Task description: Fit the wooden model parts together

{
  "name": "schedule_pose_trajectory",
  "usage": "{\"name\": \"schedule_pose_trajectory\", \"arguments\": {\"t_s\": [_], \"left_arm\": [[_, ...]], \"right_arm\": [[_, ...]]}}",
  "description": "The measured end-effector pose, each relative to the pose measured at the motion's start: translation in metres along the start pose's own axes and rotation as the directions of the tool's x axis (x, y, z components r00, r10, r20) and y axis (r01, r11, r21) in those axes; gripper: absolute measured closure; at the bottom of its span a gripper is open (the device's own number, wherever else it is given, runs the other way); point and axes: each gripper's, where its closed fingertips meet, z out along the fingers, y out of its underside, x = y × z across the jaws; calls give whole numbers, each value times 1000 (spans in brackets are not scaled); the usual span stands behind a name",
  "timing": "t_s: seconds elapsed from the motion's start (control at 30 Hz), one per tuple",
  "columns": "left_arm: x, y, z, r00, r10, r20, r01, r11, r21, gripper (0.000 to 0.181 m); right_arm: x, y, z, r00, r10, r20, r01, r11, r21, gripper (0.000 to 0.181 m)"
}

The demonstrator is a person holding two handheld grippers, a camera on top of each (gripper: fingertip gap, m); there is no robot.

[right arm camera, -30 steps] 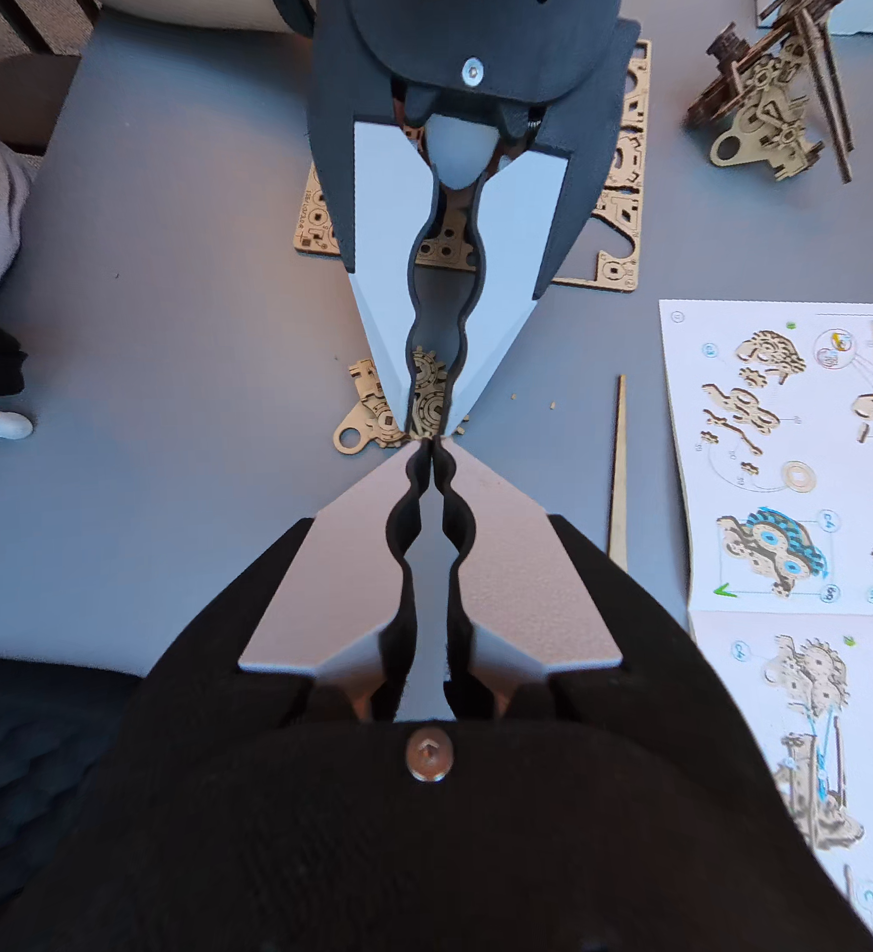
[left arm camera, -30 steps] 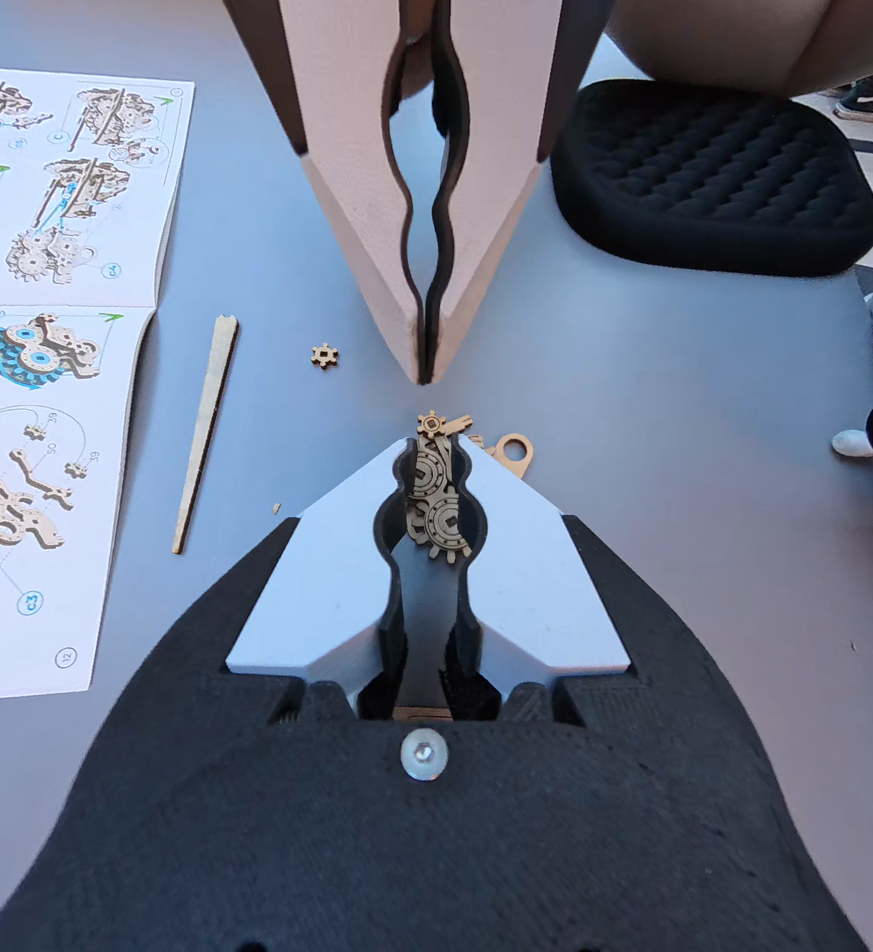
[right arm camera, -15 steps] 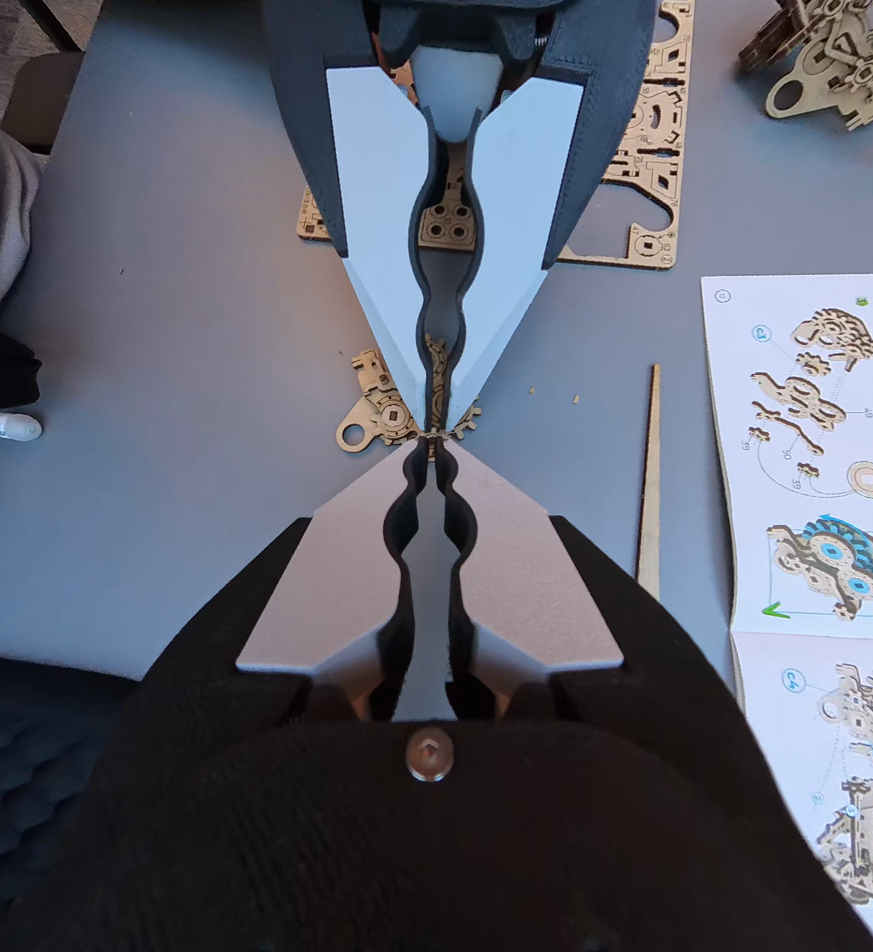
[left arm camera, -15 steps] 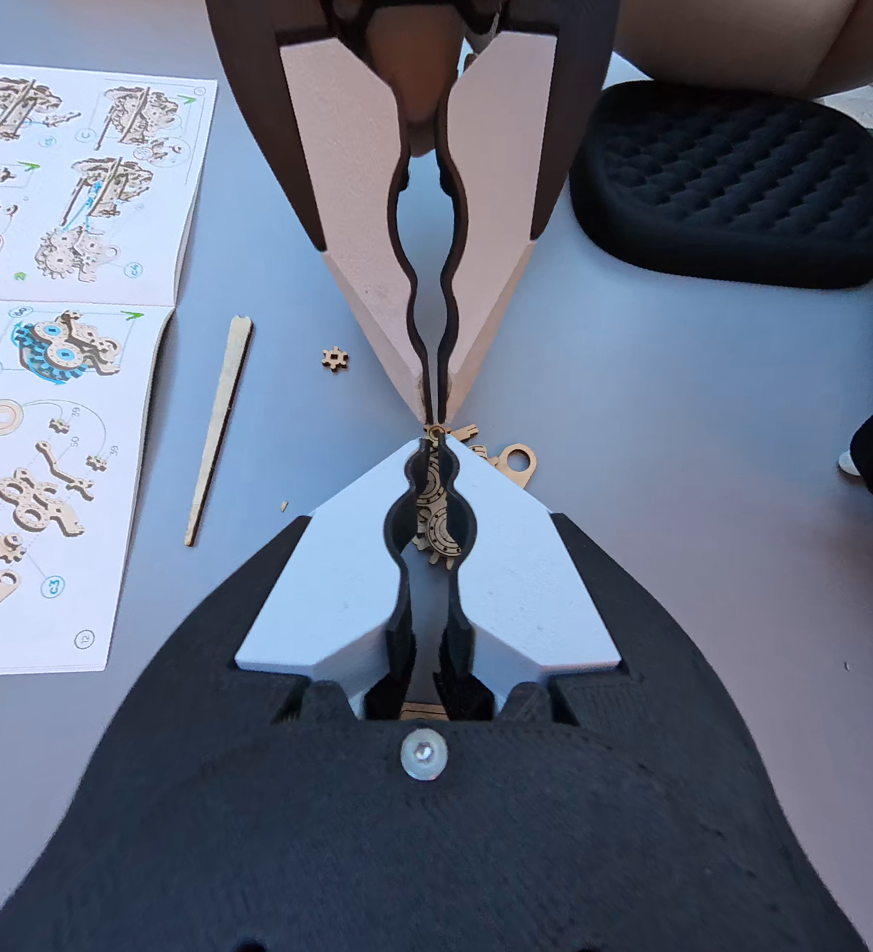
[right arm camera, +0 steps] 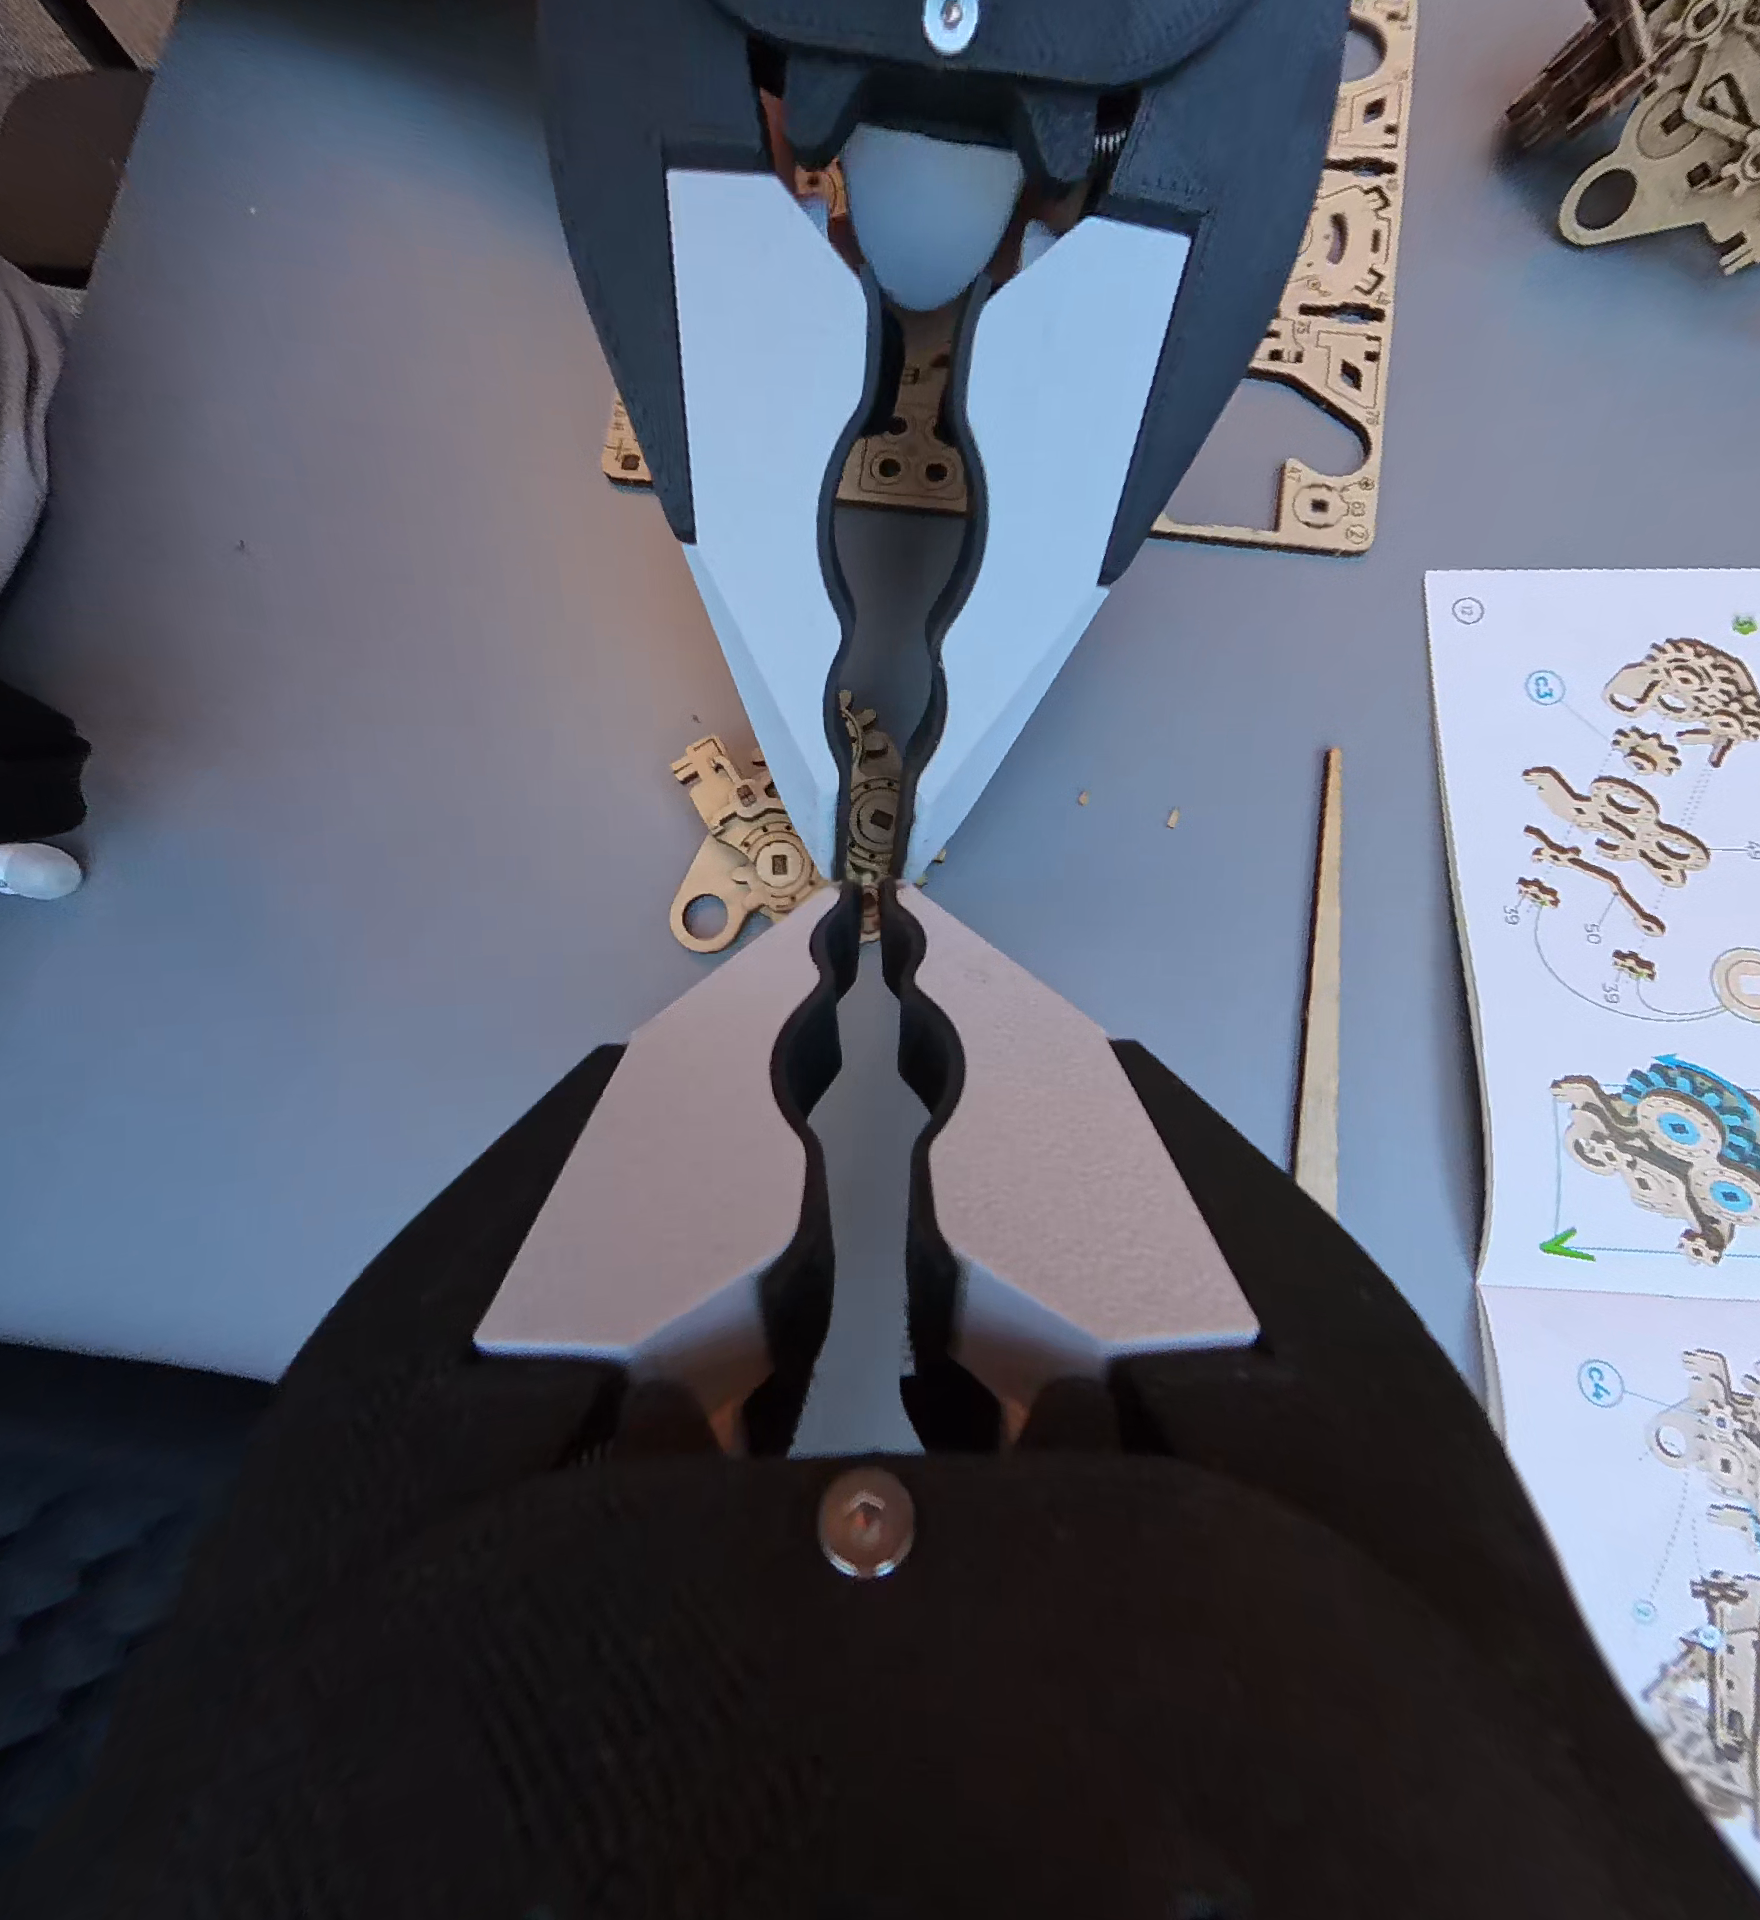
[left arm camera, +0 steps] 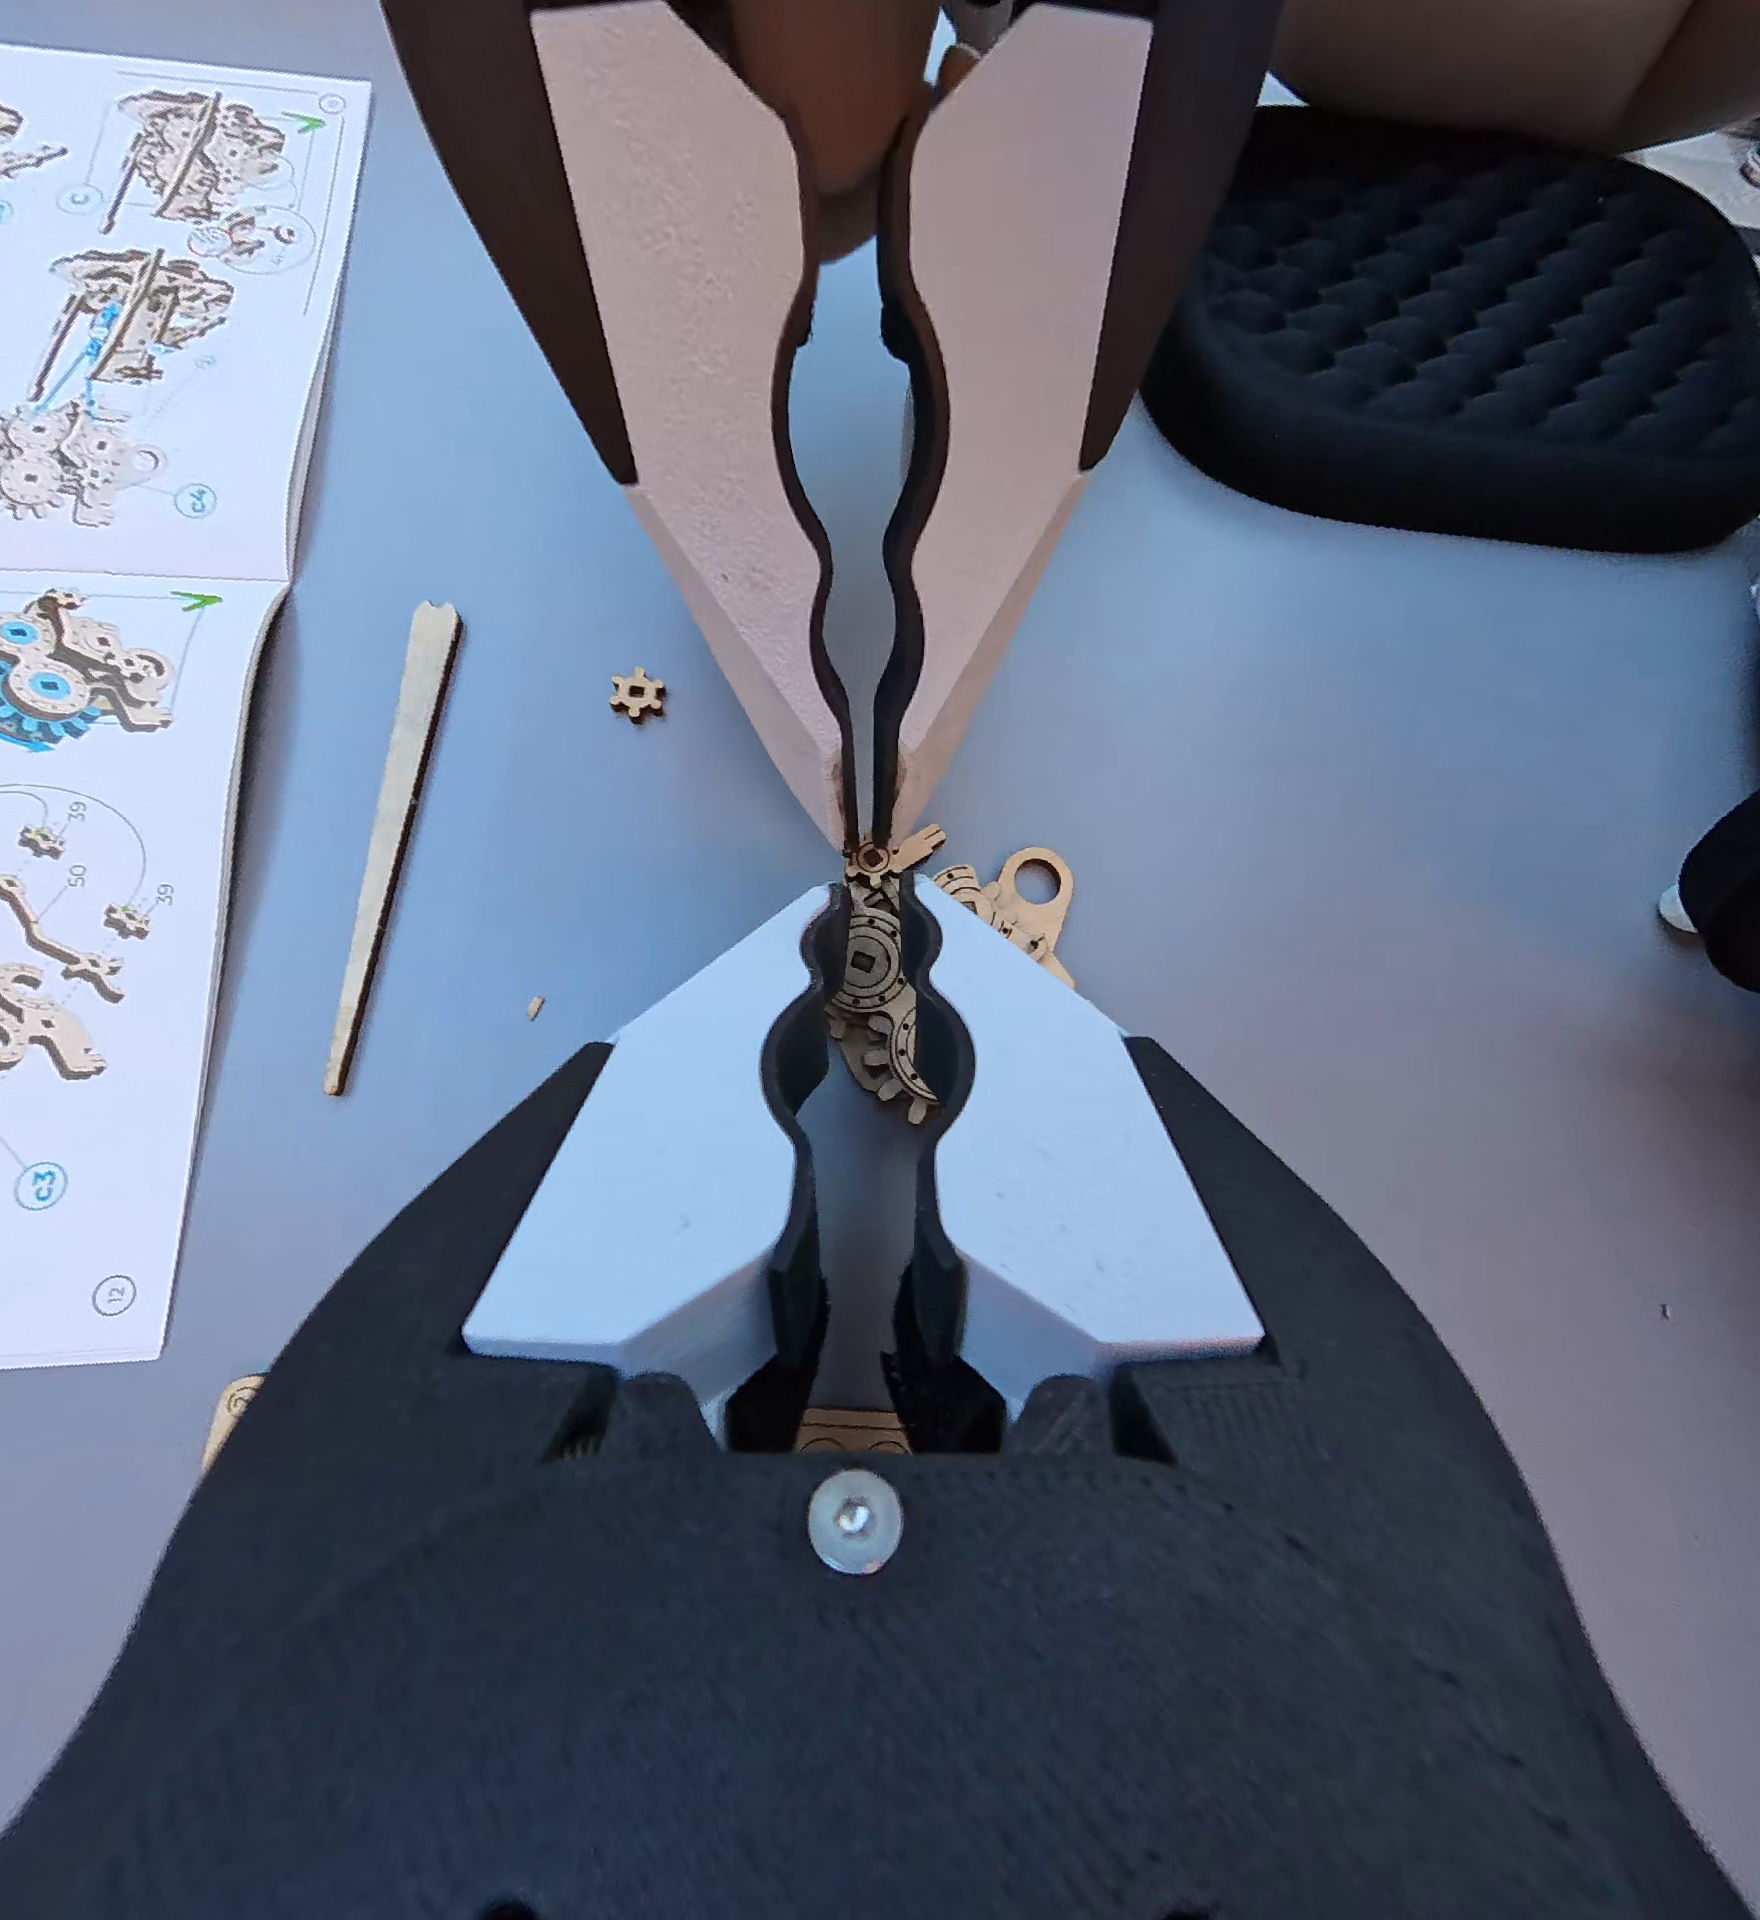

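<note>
My left gripper point(left arm camera: 871, 900) is shut on a wooden gear assembly point(left arm camera: 871, 987) and holds it upright between its white fingers. In the right wrist view the left gripper point(right arm camera: 871, 868) comes in from the top with the gear assembly point(right arm camera: 871, 805). My right gripper point(right arm camera: 868, 906) has pinkish fingers and meets it tip to tip. Its jaws stand a narrow slit apart. In the left wrist view the right gripper point(left arm camera: 871, 831) pinches the small cog point(left arm camera: 868, 858) at the assembly's top end.
A second wooden sub-assembly point(left arm camera: 1021, 899) lies on the grey table right behind the tips. A loose small cog point(left arm camera: 638, 694), a wooden stick point(left arm camera: 393, 842) and an instruction booklet point(left arm camera: 76, 675) lie to the left. A parts sheet point(right arm camera: 1323, 312) and a built model point(right arm camera: 1686, 135) lie beyond. A black chair cushion point(left arm camera: 1478, 343) stands at the table's edge. Left tips and right tips are each some 9 centimeters from the wooden stick point(left arm camera: 393, 842). It is also in sight in the right wrist view point(right arm camera: 1317, 975).
My right gripper was fully shut and a short way off. It moved in to the assembly's top end, and its jaws now stand slightly apart around the small cog. My left gripper kept its hold.
</note>
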Motion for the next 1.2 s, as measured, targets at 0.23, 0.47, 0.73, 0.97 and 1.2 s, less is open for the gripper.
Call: {"name": "schedule_pose_trajectory", "arguments": {"t_s": [0.23,0.47,0.73,0.97,1.2], "left_arm": [[0,0,0,1000,-13,-10,14,1000,8,174],[1,0,0,999,-32,-32,32,999,13,172],[1,0,0,998,-46,-47,46,999,15,171],[1,1,1,999,-37,-40,37,999,8,171],[-13,-4,-18,993,-113,19,113,993,30,155]], "right_arm": [[0,2,5,997,80,7,-79,996,-27,179],[-1,4,5,998,43,-34,-46,994,-98,177],[-1,5,6,996,1,-90,-17,983,-183,177],[-1,3,5,996,-29,-85,19,994,-110,180],[52,14,-50,968,29,-251,-19,999,43,174]]}}
